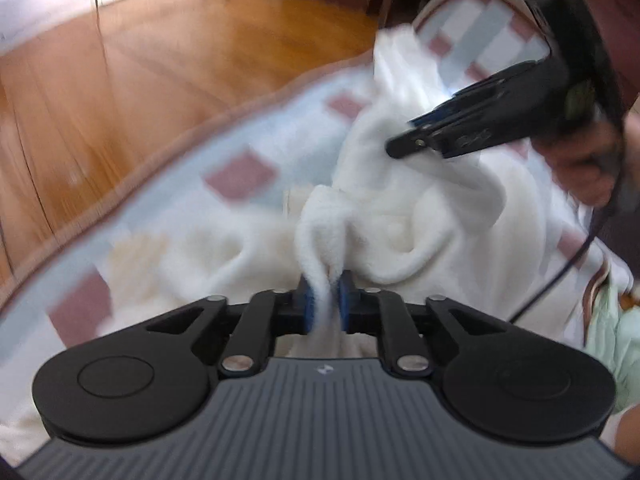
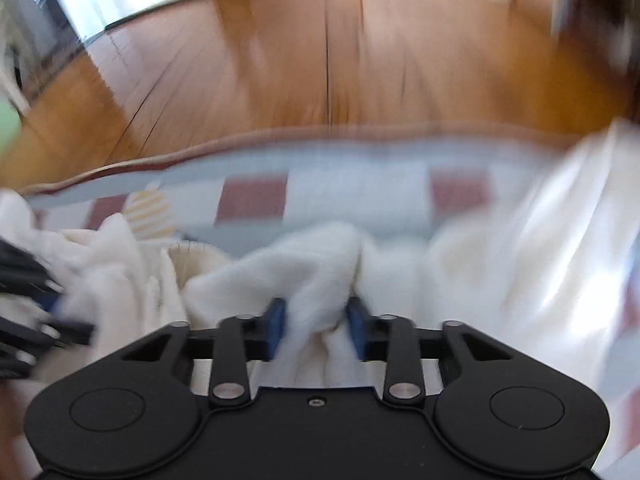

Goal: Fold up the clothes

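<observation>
I hold the white fleece garment (image 1: 400, 216), bunched on the checked blanket (image 1: 240, 176), with the left gripper (image 1: 325, 300) and right gripper (image 2: 318, 320) each clenched on a fold. Step: gathering edges. Next, I judge: lift, spread apart, flatten.

No words, labels or numbers can be read; only a small pale logo mark sits on the left gripper (image 1: 323, 306) body, at six o'clock.

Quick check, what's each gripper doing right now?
Left gripper: shut on a fold of the white fleece garment.
Right gripper: shut on a bunch of the same white fleece garment.
</observation>
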The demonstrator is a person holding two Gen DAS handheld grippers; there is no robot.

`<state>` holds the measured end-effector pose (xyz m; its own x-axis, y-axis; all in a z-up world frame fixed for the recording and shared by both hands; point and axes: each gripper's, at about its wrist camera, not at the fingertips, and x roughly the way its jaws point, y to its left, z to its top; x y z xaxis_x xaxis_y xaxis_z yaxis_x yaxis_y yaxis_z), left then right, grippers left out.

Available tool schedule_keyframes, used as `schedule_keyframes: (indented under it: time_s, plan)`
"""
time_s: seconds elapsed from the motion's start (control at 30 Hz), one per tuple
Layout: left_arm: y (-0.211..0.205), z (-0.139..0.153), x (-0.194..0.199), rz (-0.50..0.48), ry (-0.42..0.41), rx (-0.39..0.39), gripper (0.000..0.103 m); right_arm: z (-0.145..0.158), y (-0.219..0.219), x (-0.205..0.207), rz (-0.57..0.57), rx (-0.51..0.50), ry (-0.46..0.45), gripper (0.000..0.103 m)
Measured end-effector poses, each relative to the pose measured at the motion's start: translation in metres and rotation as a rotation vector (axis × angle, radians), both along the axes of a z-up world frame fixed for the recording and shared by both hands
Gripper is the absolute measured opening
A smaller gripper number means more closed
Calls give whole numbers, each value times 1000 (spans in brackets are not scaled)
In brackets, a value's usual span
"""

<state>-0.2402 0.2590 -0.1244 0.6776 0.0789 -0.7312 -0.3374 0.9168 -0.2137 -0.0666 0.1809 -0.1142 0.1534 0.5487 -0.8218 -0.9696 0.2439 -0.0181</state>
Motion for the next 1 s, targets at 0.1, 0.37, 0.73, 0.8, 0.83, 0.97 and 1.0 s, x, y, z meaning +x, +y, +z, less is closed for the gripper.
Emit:
schedule_keyframes:
  time_s: [0.1, 0.37, 0.73, 0.8, 0.83, 0.97, 1.0]
  plan:
    - [37, 70, -26, 212, -177, 188, 10, 51, 15, -27, 12, 108, -255, 11]
    - [96, 107, -112, 481, -473, 87, 10, 133, 7, -59, -88, 347, -846, 13]
    - [110, -22, -64, 507, 27, -13, 9, -28, -14, -79, 302, -275, -282, 20]
    - [104, -15, -62, 504, 18, 28, 9, -4, -14, -68, 276, -195, -180, 34]
    - [101, -14, -63, 501, 19, 44, 9, 11, -16, -61, 261, -145, -110, 37]
    - [100, -8, -66, 496, 27, 26, 9, 64, -17, -29, 125, 84, 115, 53]
    - [102, -9, -66, 496, 26, 15, 9, 73, -19, -21, 82, 140, 174, 53]
